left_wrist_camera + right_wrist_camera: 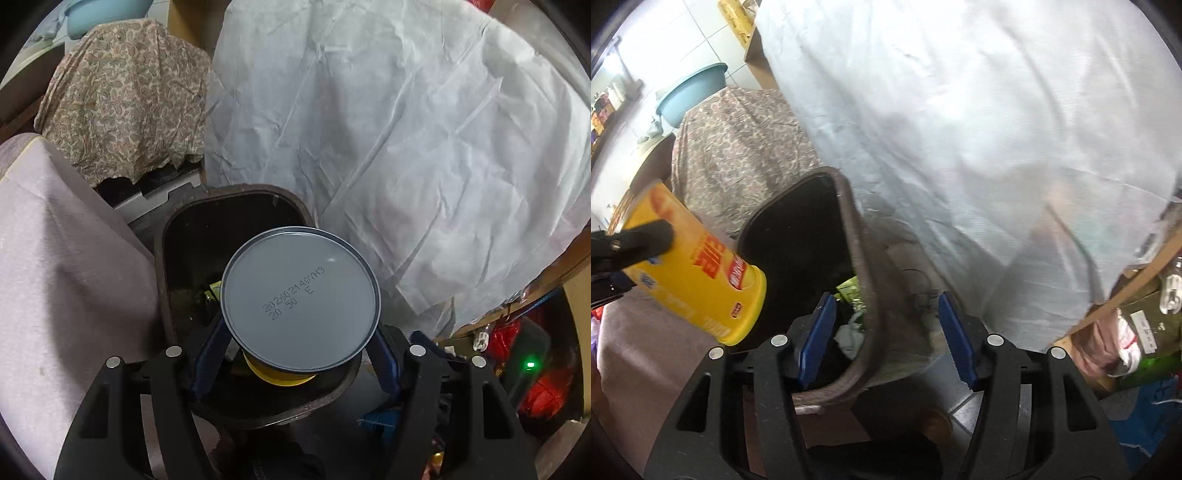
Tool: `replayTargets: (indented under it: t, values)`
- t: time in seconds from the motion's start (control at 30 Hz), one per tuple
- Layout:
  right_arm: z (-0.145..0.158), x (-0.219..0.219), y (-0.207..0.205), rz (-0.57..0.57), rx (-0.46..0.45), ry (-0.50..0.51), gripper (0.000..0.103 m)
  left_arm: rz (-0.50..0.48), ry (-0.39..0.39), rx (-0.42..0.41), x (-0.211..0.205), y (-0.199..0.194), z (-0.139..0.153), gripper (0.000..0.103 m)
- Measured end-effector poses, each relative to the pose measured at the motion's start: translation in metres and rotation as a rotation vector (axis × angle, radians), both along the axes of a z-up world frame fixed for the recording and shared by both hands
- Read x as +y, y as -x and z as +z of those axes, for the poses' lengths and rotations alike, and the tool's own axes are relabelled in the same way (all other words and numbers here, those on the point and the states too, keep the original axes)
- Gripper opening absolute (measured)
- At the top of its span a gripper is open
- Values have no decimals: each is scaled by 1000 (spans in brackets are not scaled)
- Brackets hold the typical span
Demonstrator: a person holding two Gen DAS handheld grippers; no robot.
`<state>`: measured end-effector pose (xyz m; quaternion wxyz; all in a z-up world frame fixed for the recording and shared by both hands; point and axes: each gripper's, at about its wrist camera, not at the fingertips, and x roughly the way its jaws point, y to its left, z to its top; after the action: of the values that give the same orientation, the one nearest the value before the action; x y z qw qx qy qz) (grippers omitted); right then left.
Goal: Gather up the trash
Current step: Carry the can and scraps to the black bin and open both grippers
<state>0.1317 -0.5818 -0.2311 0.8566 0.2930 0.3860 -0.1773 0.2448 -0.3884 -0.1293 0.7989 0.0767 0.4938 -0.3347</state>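
Two grippers hang over a dark brown trash bin (pixel 236 206) that stands between draped furniture. The left gripper (pixel 301 332) pinches a yellow can (pixel 301 299) between its blue pads (pixel 207 354), the can's grey bottom with a stamped date code facing the left wrist camera, and holds it just above the bin's open mouth. In the right wrist view the same can (pixel 698 273) shows from the side, tilted with its yellow lid end down toward the bin (pixel 857 258), one black finger of the left gripper (pixel 646 236) lying across its printed wall. The right gripper (pixel 886 339) has its jaws spread with nothing between the pads; it straddles the bin's near rim, one pad over the inside and the other outside. Inside the bin lie scraps of trash (pixel 851 291), green and white. A crumpled white sheet (pixel 406 129) covers the bulk behind the bin, a paisley cloth (pixel 125 96) lies to its left, and a pale blue basin (pixel 690 92) sits farther back.
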Motion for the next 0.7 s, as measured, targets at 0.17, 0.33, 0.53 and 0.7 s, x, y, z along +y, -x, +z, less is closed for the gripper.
replayTargets:
  t: [0.17, 0.33, 0.53, 0.7]
  values:
    - [4, -11, 14, -43, -11, 15, 66, -6, -30, -10, -3, -1, -12, 68]
    - [14, -11, 18, -58, -32, 17, 68, -2, -37, 5, -5, -5, -19, 70]
    - [38, -4, 22, -63, -69, 51, 70, -14, -1, -36, -4, 5, -3, 81]
    - [61, 1, 28, -68, -122, 61, 71, -29, 33, -59, 10, 18, 24, 82]
